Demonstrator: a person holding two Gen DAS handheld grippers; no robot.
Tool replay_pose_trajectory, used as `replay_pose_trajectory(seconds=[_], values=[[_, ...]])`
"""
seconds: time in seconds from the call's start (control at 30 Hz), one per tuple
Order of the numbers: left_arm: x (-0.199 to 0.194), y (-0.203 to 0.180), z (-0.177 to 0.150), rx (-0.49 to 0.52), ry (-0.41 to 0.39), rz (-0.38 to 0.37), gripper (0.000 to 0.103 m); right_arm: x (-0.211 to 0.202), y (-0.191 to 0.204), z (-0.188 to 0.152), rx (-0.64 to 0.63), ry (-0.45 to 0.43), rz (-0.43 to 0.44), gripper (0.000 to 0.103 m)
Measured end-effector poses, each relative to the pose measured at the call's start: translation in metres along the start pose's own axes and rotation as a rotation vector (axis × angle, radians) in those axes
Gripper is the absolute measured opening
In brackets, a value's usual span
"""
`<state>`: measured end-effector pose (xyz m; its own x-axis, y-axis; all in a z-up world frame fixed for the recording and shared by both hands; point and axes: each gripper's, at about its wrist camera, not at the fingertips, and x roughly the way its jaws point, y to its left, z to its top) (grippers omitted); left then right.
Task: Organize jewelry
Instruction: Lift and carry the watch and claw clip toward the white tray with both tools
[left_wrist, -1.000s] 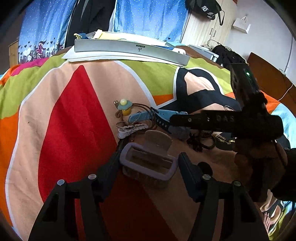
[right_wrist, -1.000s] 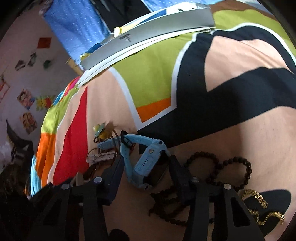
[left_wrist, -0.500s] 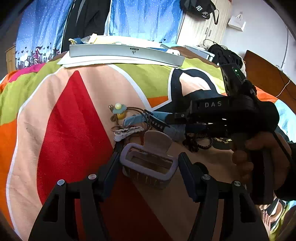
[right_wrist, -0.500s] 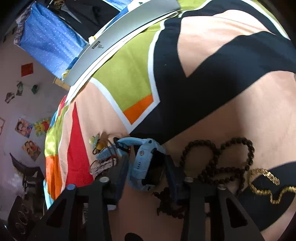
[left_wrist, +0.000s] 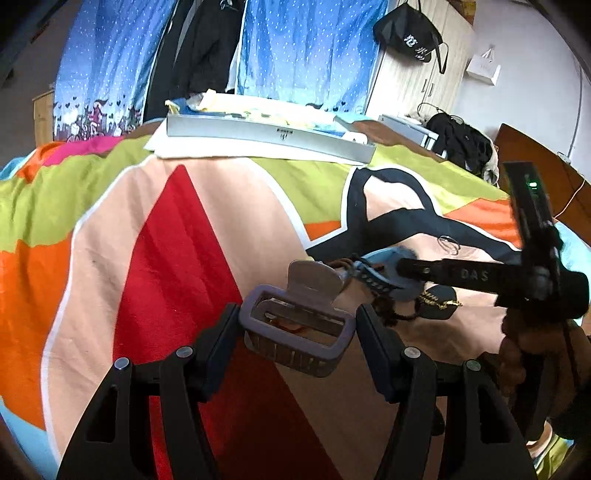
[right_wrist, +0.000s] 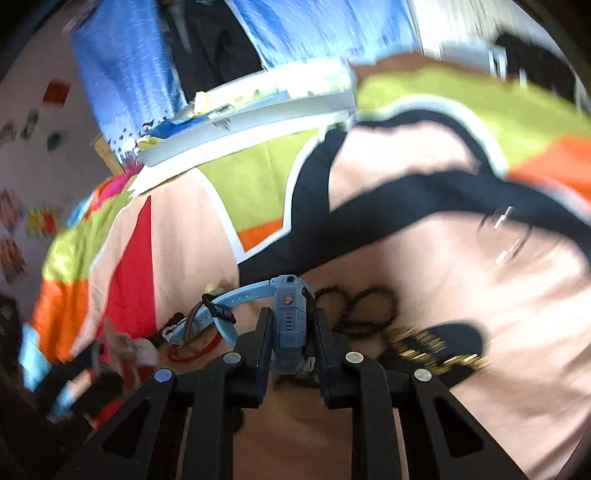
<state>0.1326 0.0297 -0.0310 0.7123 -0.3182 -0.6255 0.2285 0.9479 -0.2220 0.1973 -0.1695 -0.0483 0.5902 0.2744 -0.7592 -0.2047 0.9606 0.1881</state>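
**Tongs grip a hair claw and a blue watch over a bright bedspread**

The left tongs are clamped on a mauve hair claw clip, its 2 black fingers pressing the clip's long sides. The clip is held above a bed covered by a bedspread with red, peach, green, orange and black shapes. The right tongs are clenched around the body of a light blue watch, which stands on edge between the fingers; its strap curves off to the left. In the left wrist view the right tongs show from the side, held in a person's hand at the right edge.

On the bedspread just beyond the watch lies a dark beaded bracelet, looped on itself, and to its right a gold chain across a black patch. A thin silver hoop lies further off on the peach cloth. Left of the watch is a small tangle of cords and clips, too blurred to name with certainty. At the far side of the bed sits a long grey box on white paper.
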Motion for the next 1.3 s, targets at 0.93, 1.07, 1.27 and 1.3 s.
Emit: replay_pose_trajectory(seconds=[0.93, 1.07, 1.27, 1.3], values=[[-0.042, -0.016, 0.031, -0.036, -0.003, -0.025, 0.058, -0.093, 0.033, 0.042, -0.323, -0.075, -0.245, 0.020], [-0.046, -0.012, 0.051, -0.041, -0.016, -0.031, 0.058, -0.093, 0.045, 0.059, -0.439, -0.051, -0.280, 0.020], [-0.034, -0.004, 0.084, -0.028, -0.025, -0.018, 0.058, -0.073, 0.050, 0.078, -0.564, -0.036, -0.291, 0.020], [-0.030, -0.002, 0.089, -0.032, -0.025, -0.020, 0.058, -0.069, 0.050, 0.079, -0.576, -0.047, -0.291, 0.020]])
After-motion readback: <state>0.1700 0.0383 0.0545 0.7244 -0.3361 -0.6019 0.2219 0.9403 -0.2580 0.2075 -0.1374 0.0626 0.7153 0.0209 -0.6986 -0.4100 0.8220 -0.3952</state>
